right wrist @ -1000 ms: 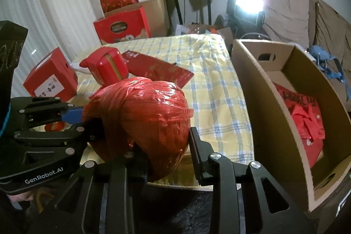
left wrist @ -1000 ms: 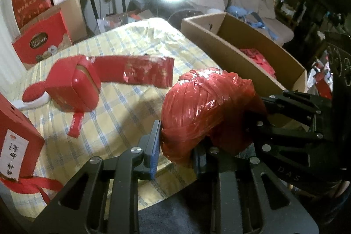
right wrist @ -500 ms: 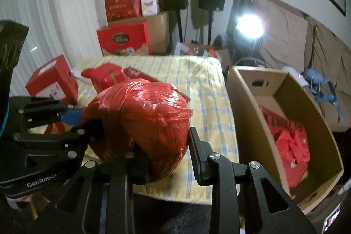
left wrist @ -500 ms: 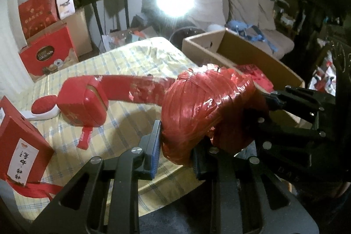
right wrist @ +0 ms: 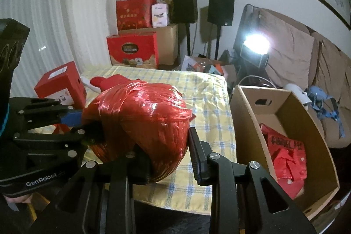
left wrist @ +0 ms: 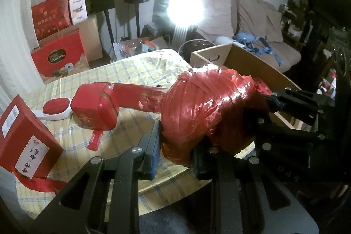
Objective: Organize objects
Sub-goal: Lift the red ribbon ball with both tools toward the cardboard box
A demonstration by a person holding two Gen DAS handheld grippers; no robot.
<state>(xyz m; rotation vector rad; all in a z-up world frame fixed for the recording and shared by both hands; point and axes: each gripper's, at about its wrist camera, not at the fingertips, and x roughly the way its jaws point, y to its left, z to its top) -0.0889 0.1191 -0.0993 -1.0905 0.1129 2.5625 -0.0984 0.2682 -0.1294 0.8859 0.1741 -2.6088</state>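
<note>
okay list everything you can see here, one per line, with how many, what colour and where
ball of plastic twine: 1, red, held up between both grippers over the table's near edge
cardboard box: 1, brown, open, right of the table, red bags inside
table: 1, yellow check cloth
flat packet: 1, red, lying mid-table
rounded tin: 1, red, on the table by the flat packet
brush: 1, white with red top, left of the tin
small carton: 1, red, white label, table's left edge
gift boxes: 2, red, stacked by the far wall
speakers: 2, black, on stands
sofa: 1, beige, right
lamp: 1, glaring, before the sofa
left gripper: 1, black, clamping the ball
right gripper: 1, black, clamping the ball
</note>
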